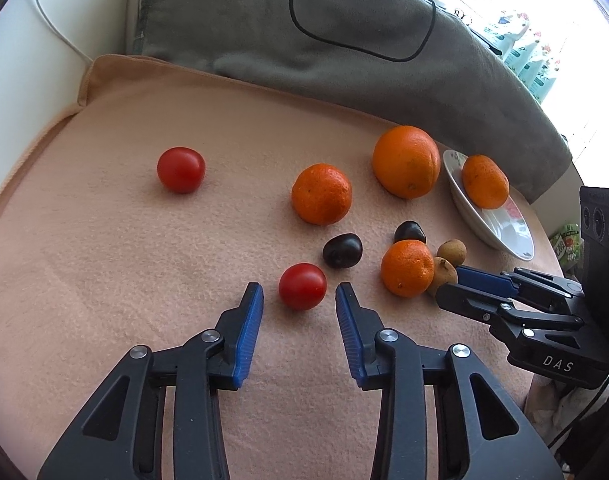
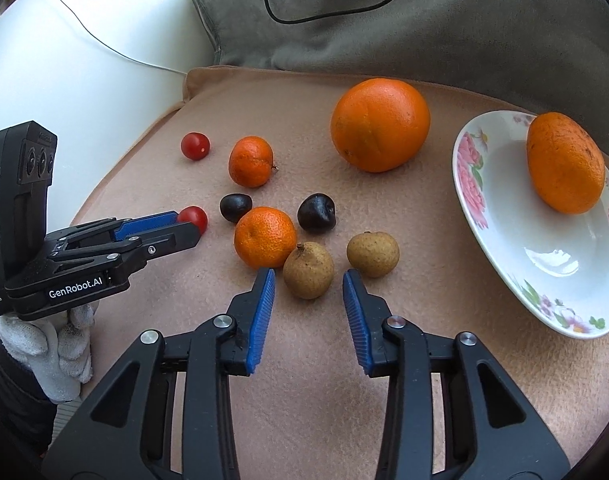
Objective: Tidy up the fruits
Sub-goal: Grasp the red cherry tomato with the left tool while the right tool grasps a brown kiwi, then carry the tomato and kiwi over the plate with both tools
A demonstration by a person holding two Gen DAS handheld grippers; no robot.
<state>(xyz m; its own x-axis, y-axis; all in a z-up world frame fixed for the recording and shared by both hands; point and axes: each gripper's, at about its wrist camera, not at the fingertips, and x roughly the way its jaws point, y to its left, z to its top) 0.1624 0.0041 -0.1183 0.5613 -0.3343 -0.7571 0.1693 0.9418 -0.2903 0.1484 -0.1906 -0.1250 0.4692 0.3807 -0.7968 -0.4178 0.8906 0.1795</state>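
Fruit lies on a beige cloth point(image 1: 144, 260). My left gripper point(image 1: 299, 290) is open, and a red cherry tomato point(image 1: 302, 286) sits between its blue pads with a gap on each side. My right gripper point(image 2: 308, 276) is also open, straddling a brown longan point(image 2: 308, 270) without touching it. A second longan point(image 2: 372, 254) lies just to its right. Close by are a tangerine point(image 2: 265, 237), two dark cherries point(image 2: 235, 207) point(image 2: 316, 213), another tangerine point(image 2: 251, 162), a large orange point(image 2: 379, 125) and a far tomato point(image 2: 195, 145). A floral plate point(image 2: 504, 208) holds one tangerine point(image 2: 564, 168).
A grey cushion point(image 1: 344, 60) with a black cable loop point(image 1: 424, 36) lies behind the cloth. A white wall and a thin white cord point(image 2: 104, 46) are at the left. A gloved hand point(image 2: 52, 344) holds the left gripper. Bare cloth stretches to the left of the fruit.
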